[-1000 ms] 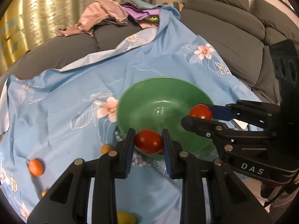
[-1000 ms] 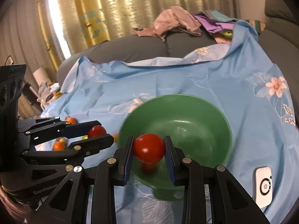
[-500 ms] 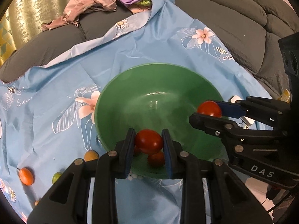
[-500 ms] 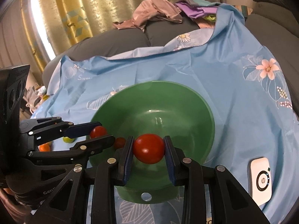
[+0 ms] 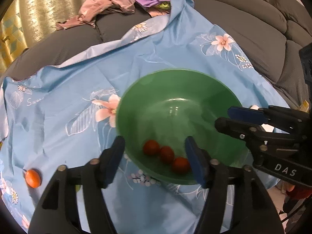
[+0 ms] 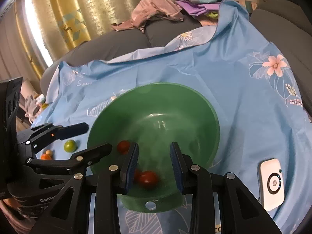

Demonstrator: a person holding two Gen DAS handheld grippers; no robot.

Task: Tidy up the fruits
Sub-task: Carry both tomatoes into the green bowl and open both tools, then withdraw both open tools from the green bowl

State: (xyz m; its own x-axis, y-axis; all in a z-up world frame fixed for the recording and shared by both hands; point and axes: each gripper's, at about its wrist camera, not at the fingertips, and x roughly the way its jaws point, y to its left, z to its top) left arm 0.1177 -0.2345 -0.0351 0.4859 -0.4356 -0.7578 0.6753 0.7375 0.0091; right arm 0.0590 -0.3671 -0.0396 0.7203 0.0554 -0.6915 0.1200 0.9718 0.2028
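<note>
A green bowl (image 5: 175, 81) (image 6: 195, 101) sits on a blue flowered cloth (image 5: 78, 89). Three red tomatoes lie in its near side (image 5: 151, 146) (image 5: 167, 154) (image 5: 180, 165); in the right wrist view they show blurred (image 6: 148, 177) (image 6: 123, 146). My left gripper (image 5: 156, 156) is open and empty over the bowl's near rim. My right gripper (image 6: 154, 159) is open and empty above the bowl; it also shows in the left wrist view (image 5: 232, 117) at the right rim. The left gripper shows in the right wrist view (image 6: 93, 136).
An orange fruit (image 5: 33, 178) lies on the cloth at left. A green fruit (image 6: 69, 145) and small orange ones (image 6: 46, 156) lie left of the bowl. A white device (image 6: 272, 181) lies at right. Grey sofa cushions (image 5: 243, 29) and heaped clothes (image 5: 105, 9) lie behind.
Both grippers opened and let go of their tomatoes, which dropped into the bowl beside the one there. The left gripper's jaws now stand wide apart.
</note>
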